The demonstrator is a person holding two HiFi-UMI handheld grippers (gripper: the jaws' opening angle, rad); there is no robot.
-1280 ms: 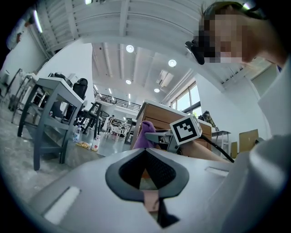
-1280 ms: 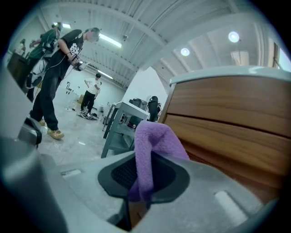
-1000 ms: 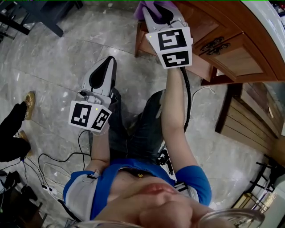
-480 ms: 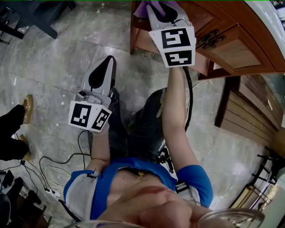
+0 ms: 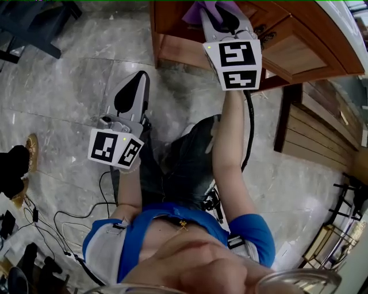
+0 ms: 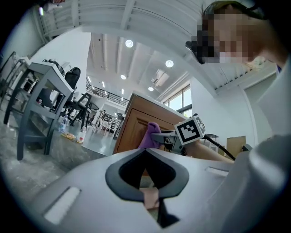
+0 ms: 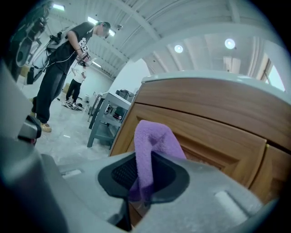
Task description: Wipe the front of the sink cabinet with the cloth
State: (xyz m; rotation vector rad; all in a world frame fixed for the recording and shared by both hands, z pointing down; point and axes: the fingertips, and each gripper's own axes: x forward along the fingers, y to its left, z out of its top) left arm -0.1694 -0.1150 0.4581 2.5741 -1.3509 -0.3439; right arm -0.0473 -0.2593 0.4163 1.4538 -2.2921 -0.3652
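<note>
Near the cabinet corner, right claw clamps the cloth; left claw clenched over open floor

Bright, even light from round ceiling lamps; a soft sheen lies on the floor. Both gripper views bulge fisheye-style with black corners; the head view is sharp.

Fuzzy purple cloth, varnished wood cabinet, glossy stone floor
</note>
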